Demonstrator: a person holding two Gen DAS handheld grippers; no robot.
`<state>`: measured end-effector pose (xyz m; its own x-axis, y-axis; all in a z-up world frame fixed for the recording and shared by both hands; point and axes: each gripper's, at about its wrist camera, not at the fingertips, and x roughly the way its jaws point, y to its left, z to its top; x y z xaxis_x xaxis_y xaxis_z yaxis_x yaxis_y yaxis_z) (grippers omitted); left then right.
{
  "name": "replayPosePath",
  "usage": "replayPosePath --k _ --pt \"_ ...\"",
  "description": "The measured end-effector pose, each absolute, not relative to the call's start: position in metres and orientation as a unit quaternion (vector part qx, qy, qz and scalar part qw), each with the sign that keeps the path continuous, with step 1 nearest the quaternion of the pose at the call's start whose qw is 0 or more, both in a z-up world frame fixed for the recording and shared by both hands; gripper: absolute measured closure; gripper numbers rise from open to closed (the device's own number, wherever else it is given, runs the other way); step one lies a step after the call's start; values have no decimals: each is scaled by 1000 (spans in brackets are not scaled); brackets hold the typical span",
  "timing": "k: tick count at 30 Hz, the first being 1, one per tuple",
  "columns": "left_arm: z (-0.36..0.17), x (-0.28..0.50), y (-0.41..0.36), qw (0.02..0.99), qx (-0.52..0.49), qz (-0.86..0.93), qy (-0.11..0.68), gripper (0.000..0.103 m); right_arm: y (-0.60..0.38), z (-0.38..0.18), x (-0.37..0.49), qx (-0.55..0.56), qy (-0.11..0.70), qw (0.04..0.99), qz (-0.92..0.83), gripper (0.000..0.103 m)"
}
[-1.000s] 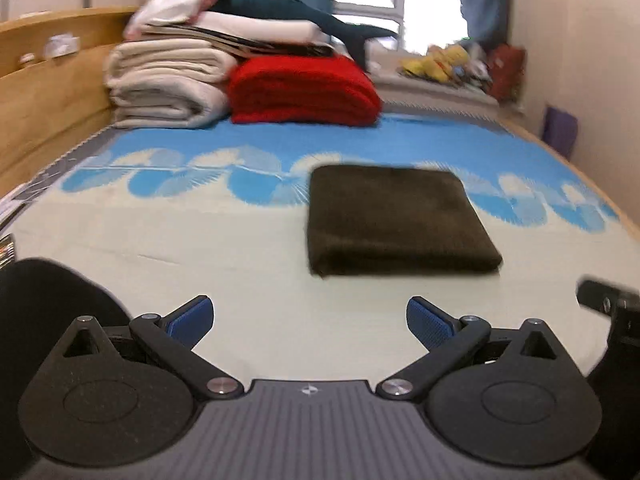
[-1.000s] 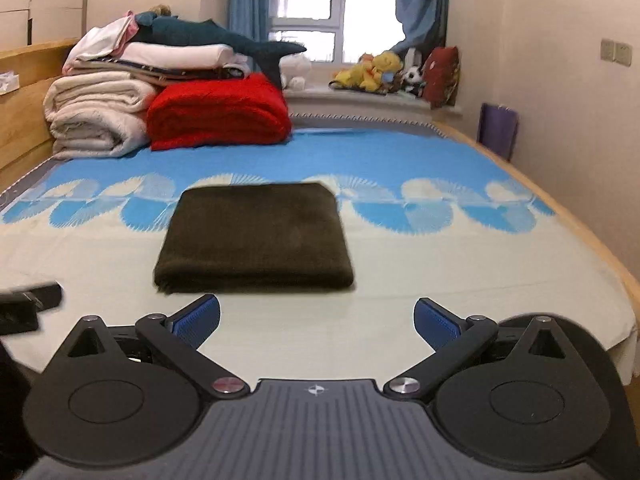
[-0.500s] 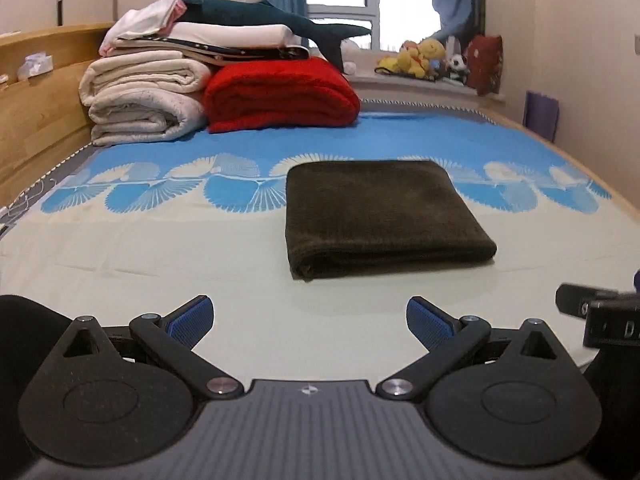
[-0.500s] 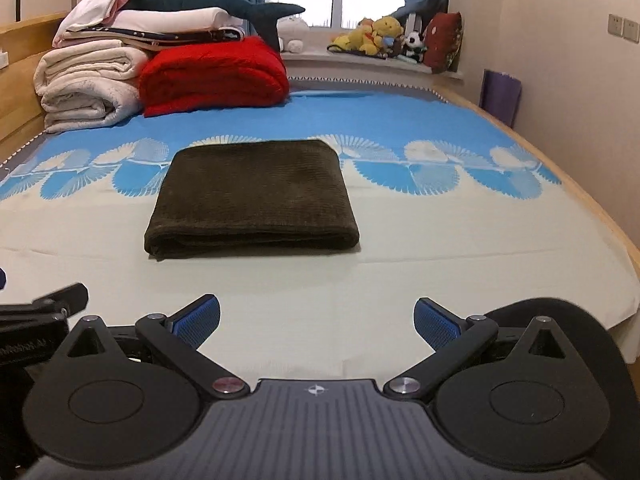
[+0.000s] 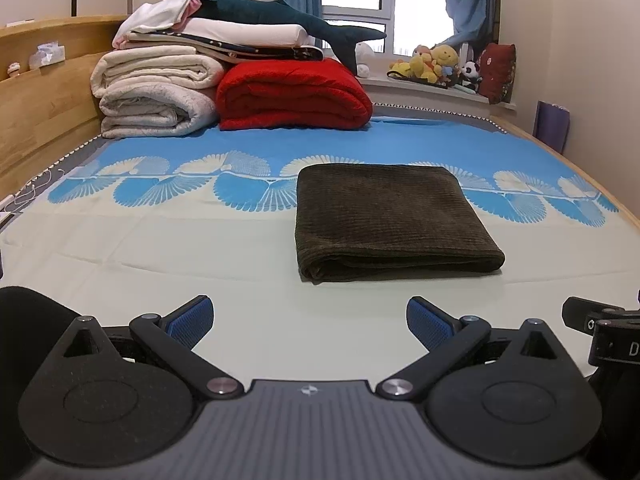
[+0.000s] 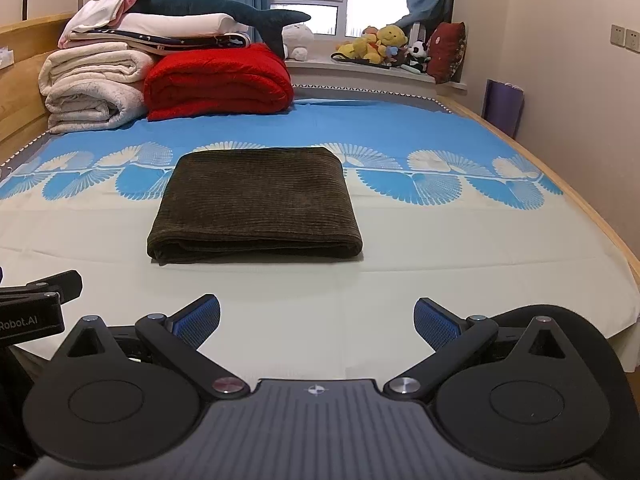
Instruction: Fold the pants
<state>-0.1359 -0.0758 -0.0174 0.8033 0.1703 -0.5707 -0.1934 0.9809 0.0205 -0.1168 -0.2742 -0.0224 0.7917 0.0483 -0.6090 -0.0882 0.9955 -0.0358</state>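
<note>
The dark brown corduroy pants lie folded into a neat rectangle on the bed sheet, folded edge facing me. My left gripper hovers open, short of the pants and slightly left of them, nothing between its blue pads. My right gripper is open too, empty, short of the pants and a little to their right. Each gripper's body shows at the edge of the other's view.
Folded white blankets and a red blanket are stacked at the far left of the bed, with a plush shark on top. A wooden headboard runs along the left. Soft toys line the windowsill. The wall is on the right.
Both views have levelled and steadied, the pants now sitting slightly lower in frame. The pants lie unchanged and both grippers stay open.
</note>
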Motion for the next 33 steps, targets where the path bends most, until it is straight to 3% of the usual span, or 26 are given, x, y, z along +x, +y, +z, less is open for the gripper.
replayPosePath --k 33 --pt "-16 -138 -76 953 -10 87 291 0 -273 -23 -117 -31 319 946 38 1"
